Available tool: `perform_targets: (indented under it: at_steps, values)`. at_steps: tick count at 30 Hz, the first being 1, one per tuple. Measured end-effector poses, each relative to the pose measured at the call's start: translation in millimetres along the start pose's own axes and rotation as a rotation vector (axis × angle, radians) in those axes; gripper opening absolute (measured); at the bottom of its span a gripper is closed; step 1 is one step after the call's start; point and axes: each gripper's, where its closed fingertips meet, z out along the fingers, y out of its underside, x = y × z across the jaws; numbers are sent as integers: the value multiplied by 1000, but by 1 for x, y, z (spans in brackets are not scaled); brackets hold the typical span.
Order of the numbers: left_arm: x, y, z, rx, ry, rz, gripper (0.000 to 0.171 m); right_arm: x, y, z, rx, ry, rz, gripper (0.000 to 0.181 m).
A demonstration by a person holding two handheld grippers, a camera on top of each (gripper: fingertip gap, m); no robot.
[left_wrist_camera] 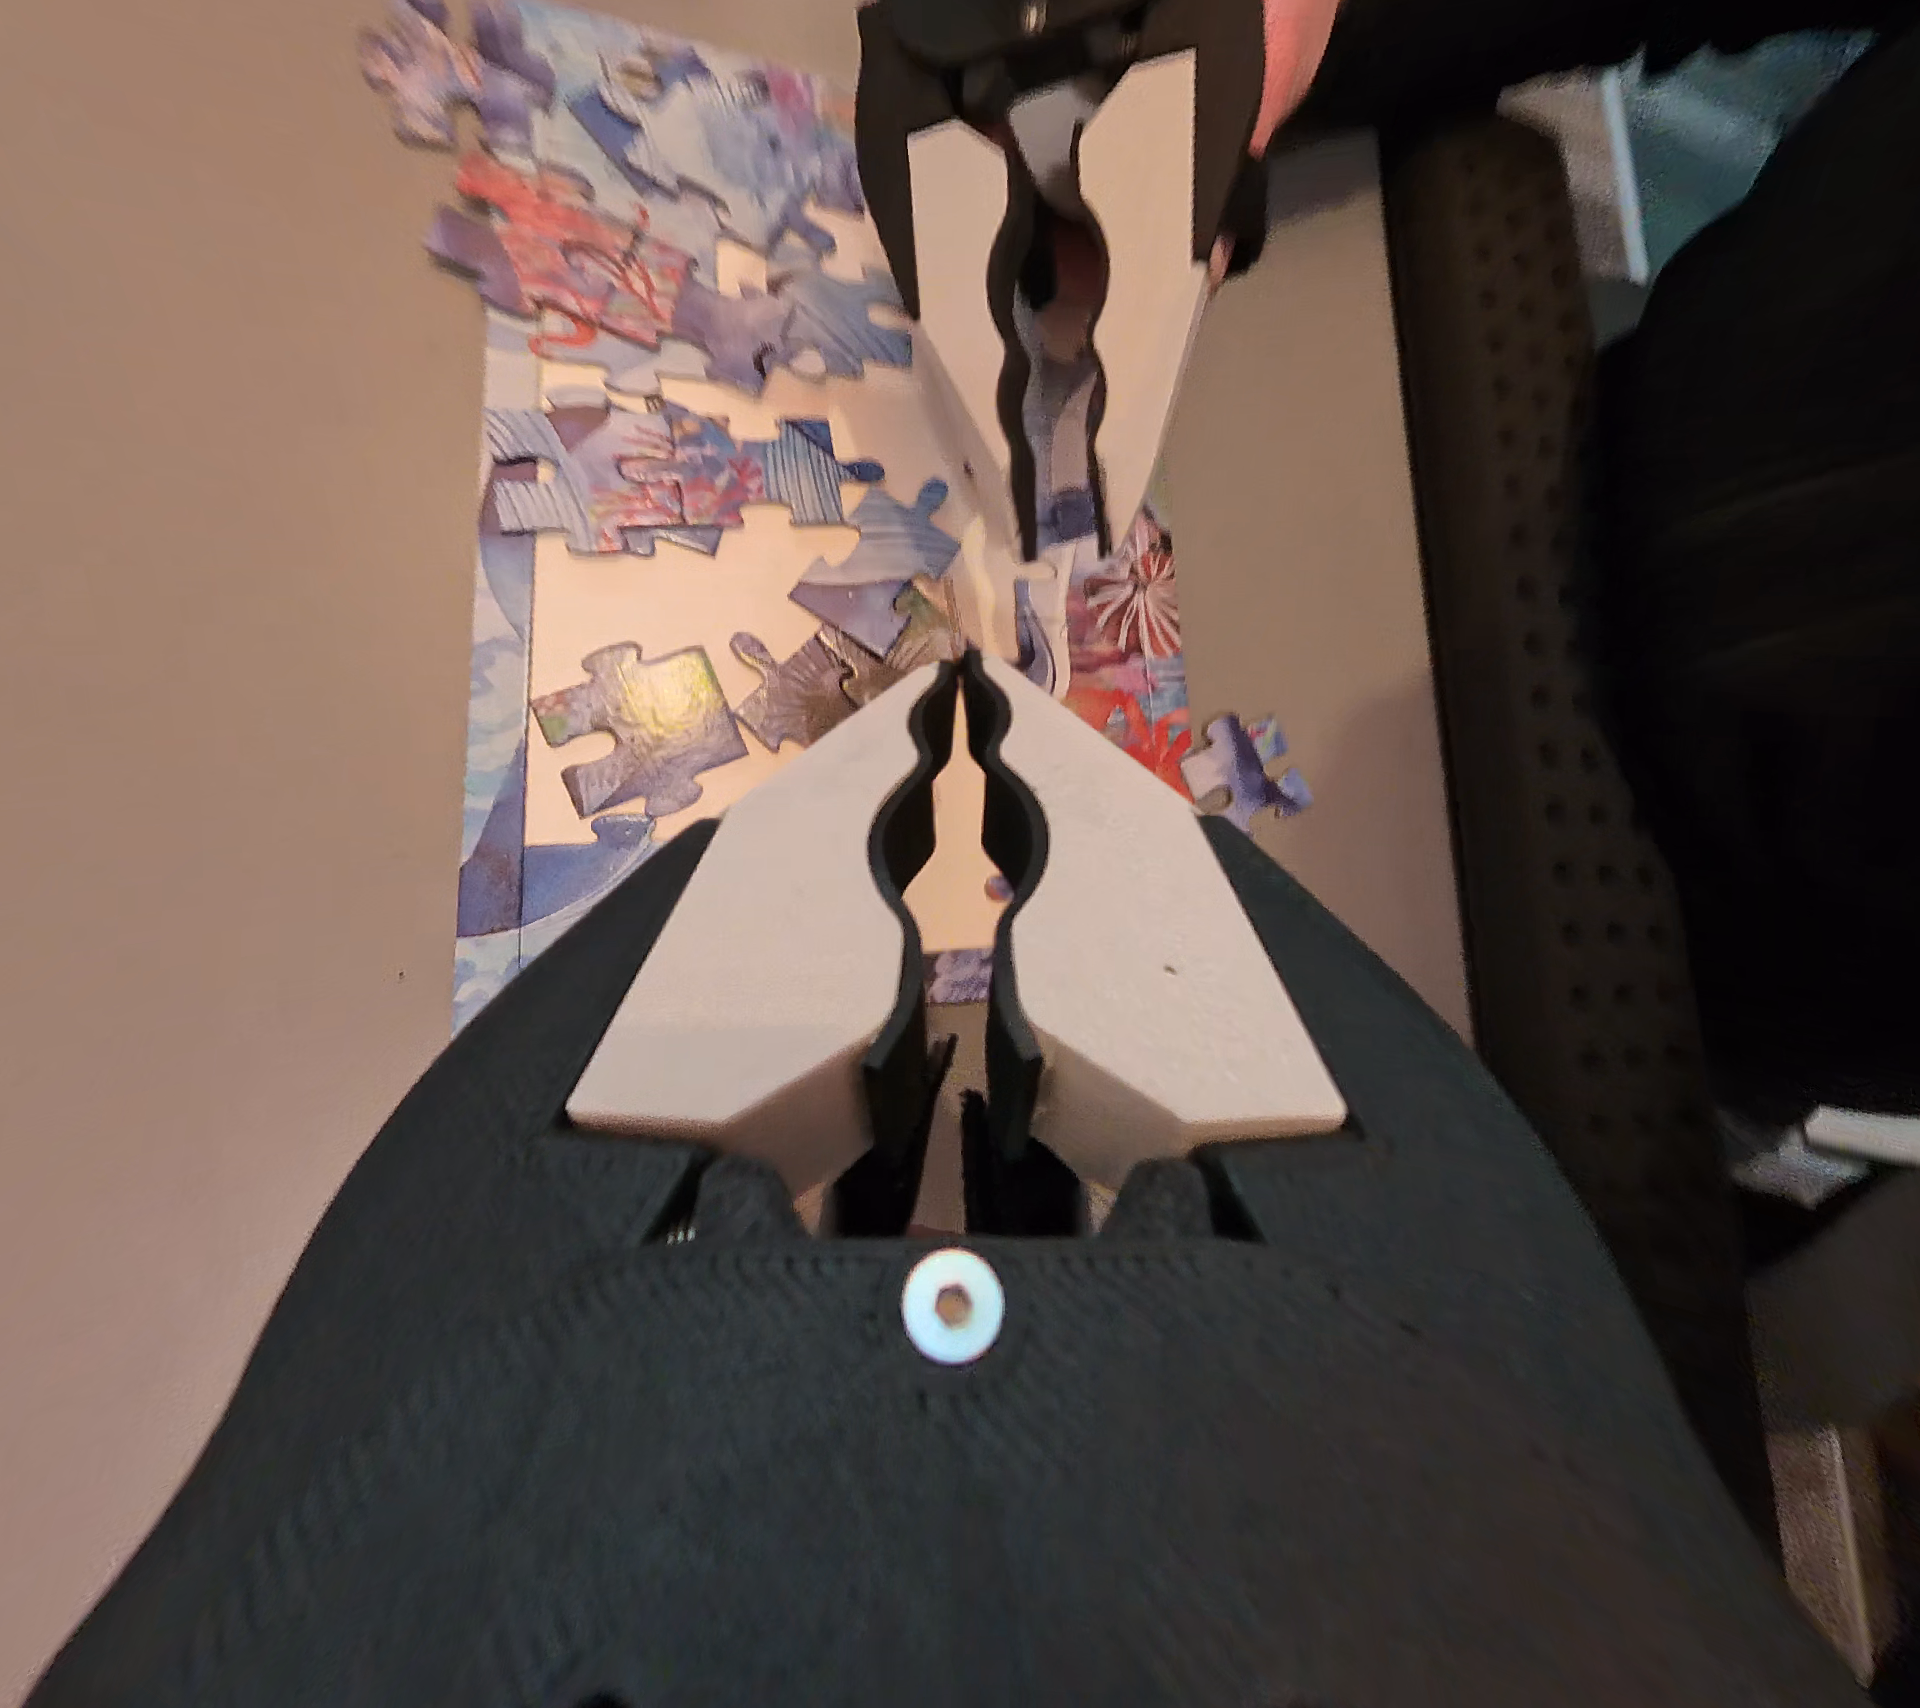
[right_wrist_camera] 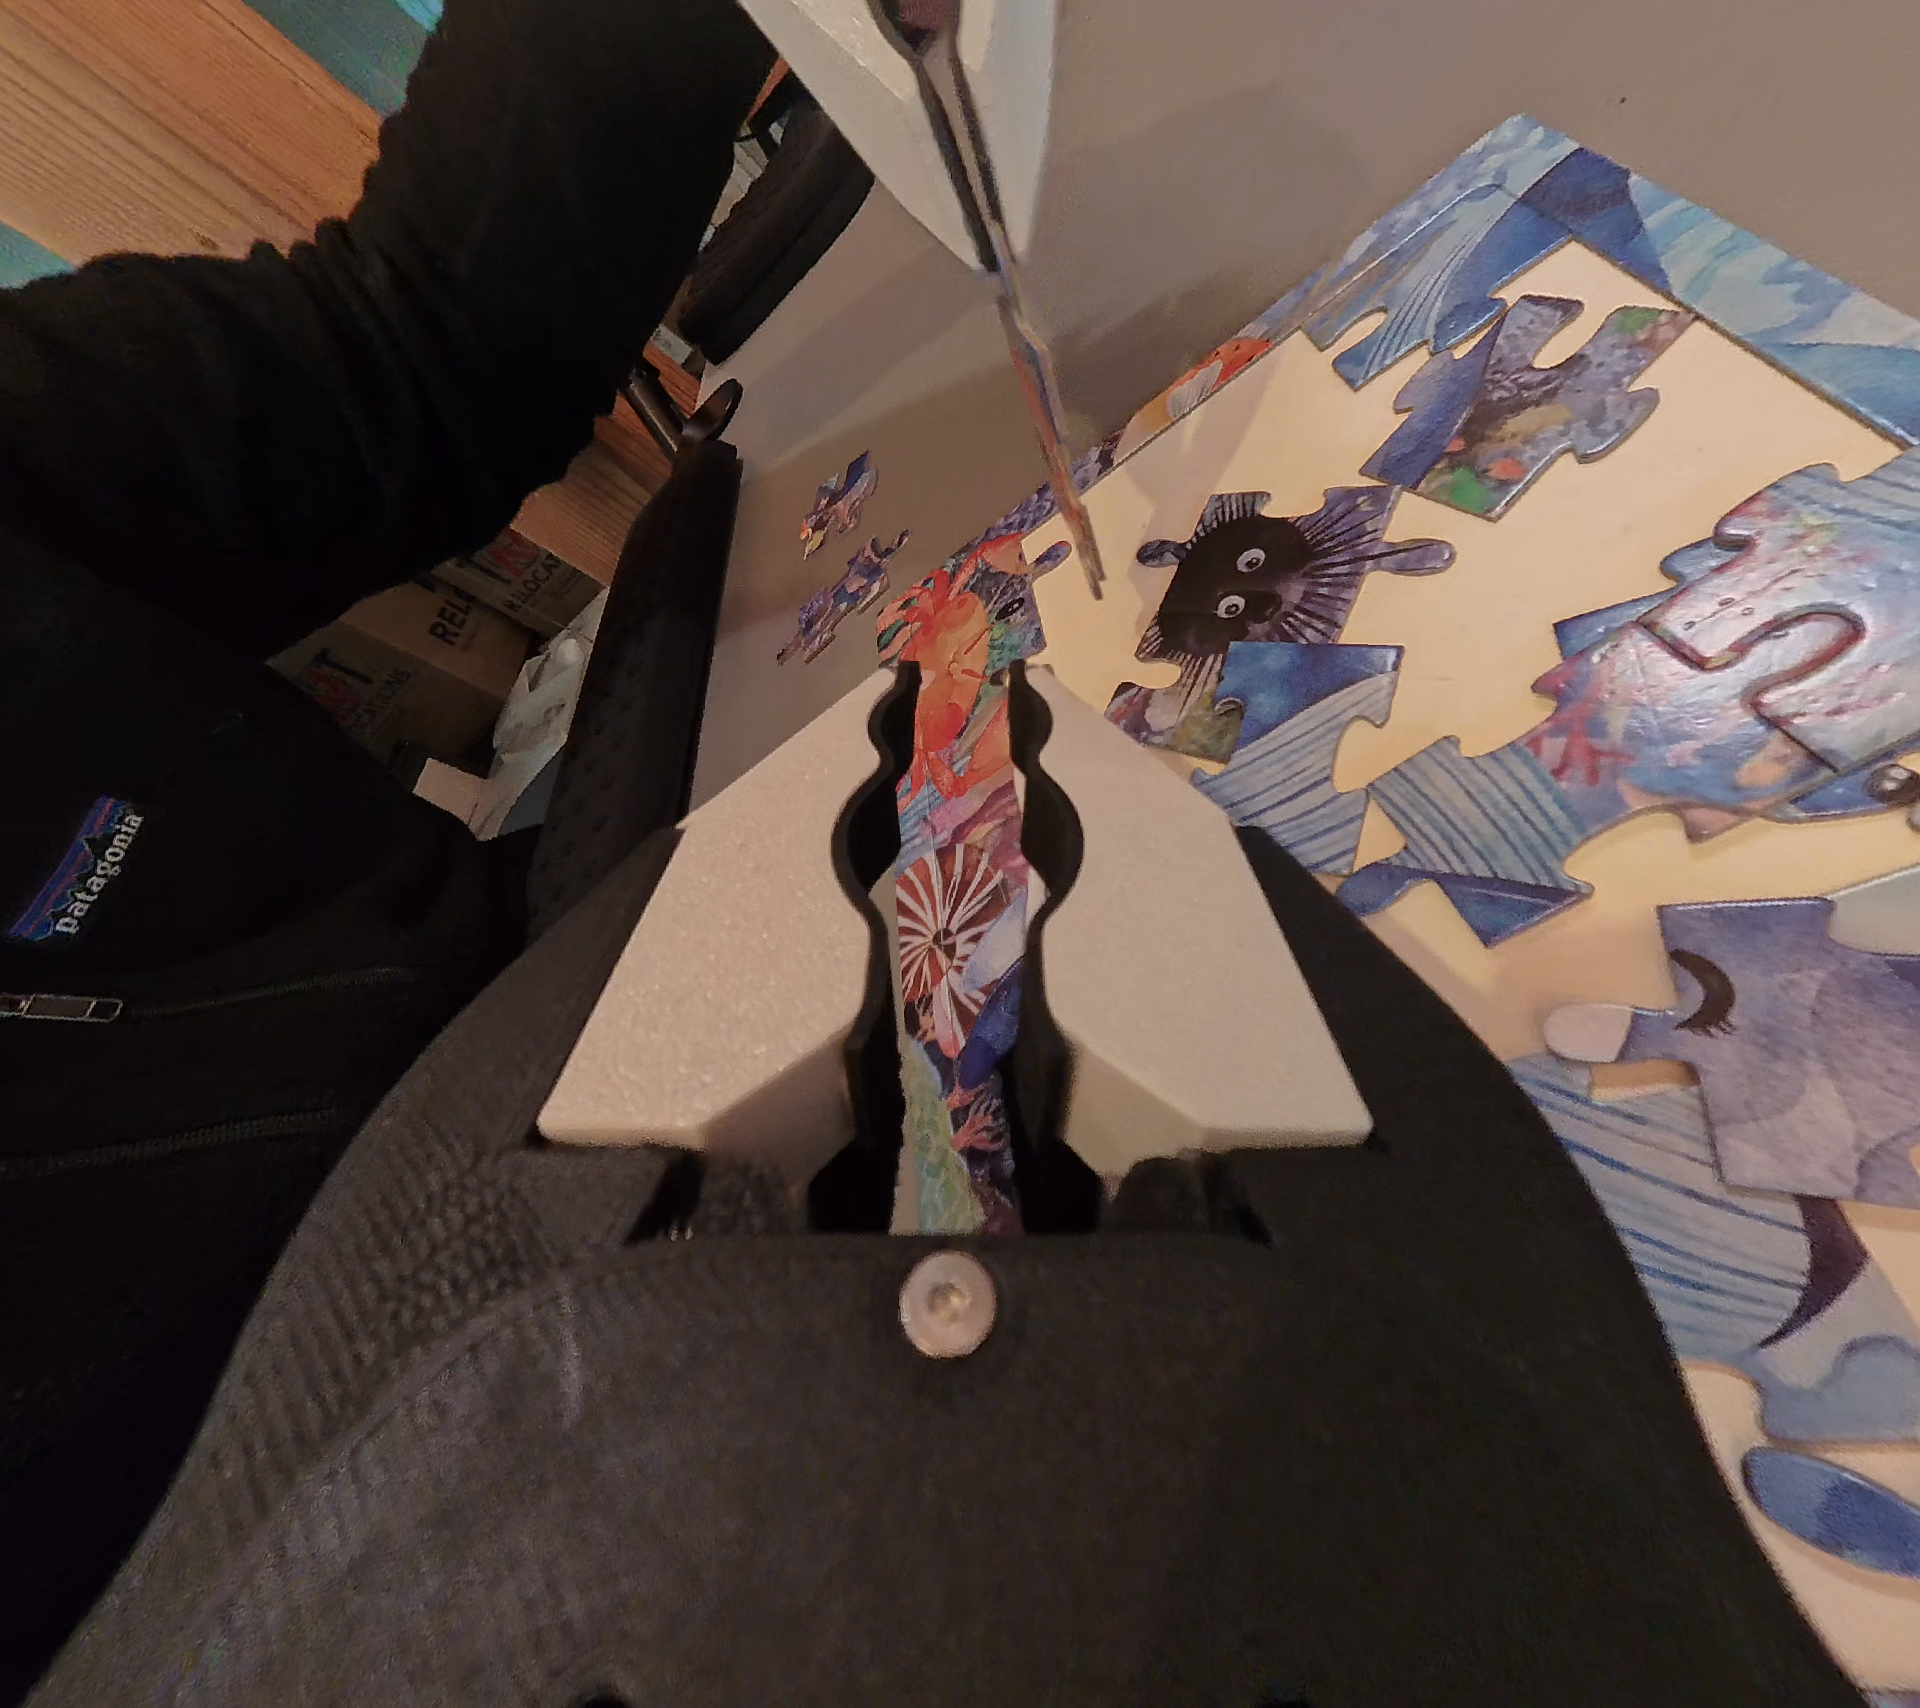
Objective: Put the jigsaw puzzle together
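Note:
The jigsaw puzzle lies in a tray with a blue frame [left_wrist_camera: 499,827] [right_wrist_camera: 1766,287] and a bare cream base [left_wrist_camera: 665,609]. Several pieces lie loose or partly joined in it, among them a black sea-urchin piece [right_wrist_camera: 1236,578] and a yellow-green piece [left_wrist_camera: 644,723]. My left gripper [left_wrist_camera: 961,682] [right_wrist_camera: 977,245] is shut on a thin puzzle piece [right_wrist_camera: 1049,432], held edge-on just above the tray's near corner. My right gripper [right_wrist_camera: 961,682] [left_wrist_camera: 1065,536] is slightly open and empty, tips down over the orange crab and coral pieces [right_wrist_camera: 940,619] at the tray's edge.
Loose pieces lie off the tray on the beige table [left_wrist_camera: 208,515], one [left_wrist_camera: 1247,765] in the left wrist view and two [right_wrist_camera: 842,505] in the right wrist view. A black perforated chair [left_wrist_camera: 1496,619] [right_wrist_camera: 644,671] stands at the table edge. A person's black sleeve [right_wrist_camera: 416,256] reaches in. Cardboard boxes [right_wrist_camera: 416,671] sit on the floor. Across from one pair of fingers to the other is roughly 8 cm.

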Motion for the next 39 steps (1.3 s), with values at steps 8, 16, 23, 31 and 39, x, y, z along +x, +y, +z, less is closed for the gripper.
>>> perform_targets:
  at_steps: [8, 16, 23, 31, 39]
  values:
    - [11, -33, -19, 459, -92, -68, 0, 9, -25, -15, 168, 44, 25, 29]
    - [20, -45, -12, 670, -45, -152, 0, -11, -41, -23, 264, -46, -5, 7]
    - [15, -30, -4, 694, -8, -245, 0, -17, -44, -31, 267, -74, -33, 0]
    - [12, -11, -3, 509, -180, -142, 21, -15, -22, -21, 87, -35, -77, 0]
    - [45, 1, 23, 382, -87, -68, 23, -33, 4, -20, -82, -76, -159, 0]
